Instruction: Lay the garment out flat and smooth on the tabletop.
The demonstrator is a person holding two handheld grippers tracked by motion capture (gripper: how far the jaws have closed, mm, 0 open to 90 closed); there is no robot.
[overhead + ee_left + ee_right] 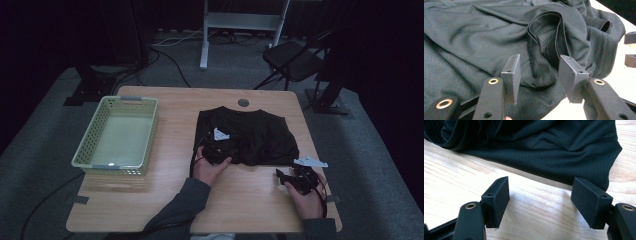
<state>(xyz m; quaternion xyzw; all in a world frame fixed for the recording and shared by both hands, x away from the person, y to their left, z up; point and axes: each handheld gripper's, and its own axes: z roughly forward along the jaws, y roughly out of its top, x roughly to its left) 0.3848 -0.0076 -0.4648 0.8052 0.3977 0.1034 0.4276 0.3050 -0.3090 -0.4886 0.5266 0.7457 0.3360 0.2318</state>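
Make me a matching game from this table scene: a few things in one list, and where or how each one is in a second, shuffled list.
Things:
1. black shirt
2. basket
3. left gripper
4. right gripper

Places or states:
A. jaws open over bare wood, just short of the cloth's edge
B. pale green, at the table's left side
C. spread rumpled at the table's middle
D. jaws open over a fold of dark cloth

Pairs: 1-C, 2-B, 3-D, 4-A
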